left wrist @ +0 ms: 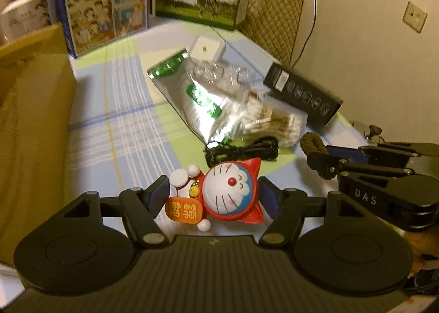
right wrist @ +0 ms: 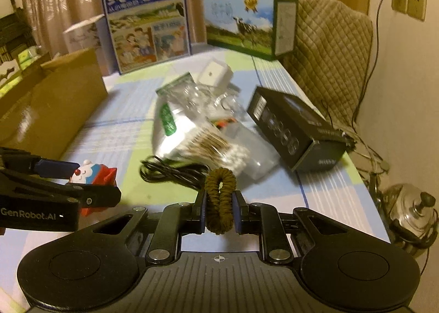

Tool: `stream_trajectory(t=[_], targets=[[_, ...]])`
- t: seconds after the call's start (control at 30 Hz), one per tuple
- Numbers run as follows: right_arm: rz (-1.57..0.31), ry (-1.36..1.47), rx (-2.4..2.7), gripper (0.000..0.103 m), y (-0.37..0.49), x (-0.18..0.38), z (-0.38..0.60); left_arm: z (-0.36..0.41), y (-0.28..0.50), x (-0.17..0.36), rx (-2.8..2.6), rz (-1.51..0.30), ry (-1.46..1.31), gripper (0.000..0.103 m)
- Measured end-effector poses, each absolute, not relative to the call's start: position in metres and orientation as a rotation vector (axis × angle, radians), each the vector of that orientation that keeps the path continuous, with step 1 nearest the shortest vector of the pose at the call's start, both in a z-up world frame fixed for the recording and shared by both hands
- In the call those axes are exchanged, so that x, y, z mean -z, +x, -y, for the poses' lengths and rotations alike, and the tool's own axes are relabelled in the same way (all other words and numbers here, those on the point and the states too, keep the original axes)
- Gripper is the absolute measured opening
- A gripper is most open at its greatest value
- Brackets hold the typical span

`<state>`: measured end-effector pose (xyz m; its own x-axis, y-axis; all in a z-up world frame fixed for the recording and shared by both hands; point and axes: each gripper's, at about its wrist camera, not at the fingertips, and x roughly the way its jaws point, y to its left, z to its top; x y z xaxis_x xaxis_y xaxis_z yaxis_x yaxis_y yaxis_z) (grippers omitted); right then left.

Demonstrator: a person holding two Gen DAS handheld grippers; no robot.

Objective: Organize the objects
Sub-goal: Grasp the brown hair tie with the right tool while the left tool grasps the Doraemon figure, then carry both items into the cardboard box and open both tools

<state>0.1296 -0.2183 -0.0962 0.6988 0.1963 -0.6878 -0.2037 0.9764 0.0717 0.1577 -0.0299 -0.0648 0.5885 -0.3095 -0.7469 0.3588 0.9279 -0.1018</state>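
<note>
The left gripper (left wrist: 214, 198) pinches a toy cat (left wrist: 227, 195); the right gripper (right wrist: 219, 211) pinches a hair tie (right wrist: 219, 200). The cardboard box (right wrist: 52, 104) at the table's left edge lies nearer the left.

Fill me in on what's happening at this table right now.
A person is tidying with a handheld gripper in each hand. The left gripper is closed on a red and blue cat figurine, and the right gripper pinches a brown hair tie. Both items are held over the checked tablecloth. Left on the table are a black cable, a silver pouch, a bag of cotton swabs and a black box. An open cardboard box stands on the left.
</note>
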Motion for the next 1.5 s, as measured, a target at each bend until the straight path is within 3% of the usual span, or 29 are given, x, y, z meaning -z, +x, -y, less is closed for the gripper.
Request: stream_trajectory(t=[0.3, 0.57, 1.07, 1.13, 1.17, 1.2, 1.5], targets=[[-0.685, -0.001, -0.339, 0.016, 0.116, 0.042, 0.184, -0.014, 0.139, -0.002, 0.324, -0.755, 0.03, 0.065], [-0.606, -0.013, -0.549, 0.016, 0.118, 0.001, 0.102, -0.099, 0.136, -0.057, 0.167, -0.678, 0.039, 0.065], [-0.655, -0.008, -0.75, 0.017, 0.15, 0.015, -0.022, -0.225, 0.153, -0.038, -0.005, -0.727, 0.001, 0.066], [-0.66, 0.025, -0.79, 0.031, 0.155, 0.017, -0.025, -0.231, 0.155, -0.036, -0.022, -0.713, -0.022, 0.072], [-0.66, 0.039, -0.788, 0.05, 0.159, 0.018, -0.026, -0.233, 0.155, -0.036, -0.028, -0.702, -0.029, 0.073], [-0.652, 0.053, -0.784, 0.056, 0.159, 0.017, -0.026, -0.236, 0.155, -0.037, -0.029, -0.695, -0.037, 0.073], [-0.655, 0.105, -0.72, 0.056, 0.149, 0.015, 0.013, -0.235, 0.134, -0.045, -0.043, -0.659, -0.074, 0.073]])
